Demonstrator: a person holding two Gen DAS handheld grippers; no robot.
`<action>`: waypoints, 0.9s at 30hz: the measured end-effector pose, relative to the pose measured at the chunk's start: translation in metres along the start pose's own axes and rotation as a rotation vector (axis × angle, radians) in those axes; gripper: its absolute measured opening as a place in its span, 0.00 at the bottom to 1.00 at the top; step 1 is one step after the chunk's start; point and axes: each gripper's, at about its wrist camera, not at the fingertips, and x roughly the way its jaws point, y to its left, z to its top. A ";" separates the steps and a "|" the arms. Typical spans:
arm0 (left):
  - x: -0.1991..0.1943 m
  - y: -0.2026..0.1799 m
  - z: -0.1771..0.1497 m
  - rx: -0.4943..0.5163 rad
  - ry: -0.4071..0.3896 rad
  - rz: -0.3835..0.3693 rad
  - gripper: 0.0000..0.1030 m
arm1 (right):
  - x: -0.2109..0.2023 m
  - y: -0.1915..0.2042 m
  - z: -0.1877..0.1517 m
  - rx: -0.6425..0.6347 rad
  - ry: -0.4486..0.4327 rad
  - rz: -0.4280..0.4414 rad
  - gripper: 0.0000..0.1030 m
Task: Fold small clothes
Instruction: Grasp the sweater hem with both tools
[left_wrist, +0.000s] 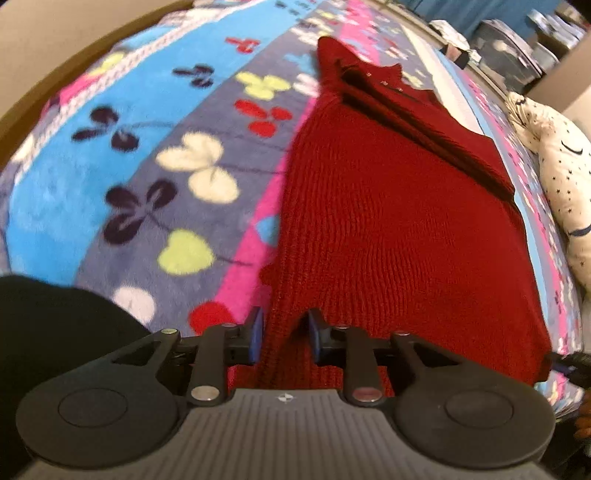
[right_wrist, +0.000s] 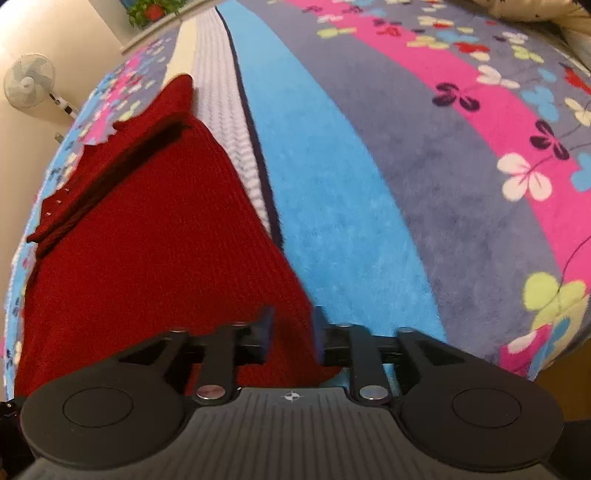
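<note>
Left wrist view: dark red knitted sweater (left_wrist: 388, 221) lies flat on striped fleece blanket with butterfly print (left_wrist: 147, 177); left gripper (left_wrist: 284, 334) jaws slightly spread, near hem between them, pads not pressing. Right wrist view: right gripper (right_wrist: 293, 332) likewise parted around the hem corner. Spotted cream pillow (left_wrist: 554, 177) beside sweater.

From where I sit, the near hem of the red knitted sweater (left_wrist: 388, 229) vanishes under the left gripper (left_wrist: 284, 334) body, and I can't tell whether its pads press the fabric. The right gripper (right_wrist: 291, 332) fingertips are smeared with blur, and the shelf clutter (left_wrist: 517, 48) past the bed is too soft to identify
</note>
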 end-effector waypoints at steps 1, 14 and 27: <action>0.001 0.001 0.000 -0.004 0.007 -0.002 0.27 | 0.004 0.001 -0.001 -0.007 0.012 -0.018 0.33; 0.020 -0.011 -0.004 0.065 0.065 0.045 0.40 | 0.022 0.018 -0.006 -0.115 0.092 -0.083 0.48; 0.020 -0.018 -0.006 0.100 0.050 0.053 0.29 | 0.014 0.025 -0.009 -0.146 0.054 -0.055 0.13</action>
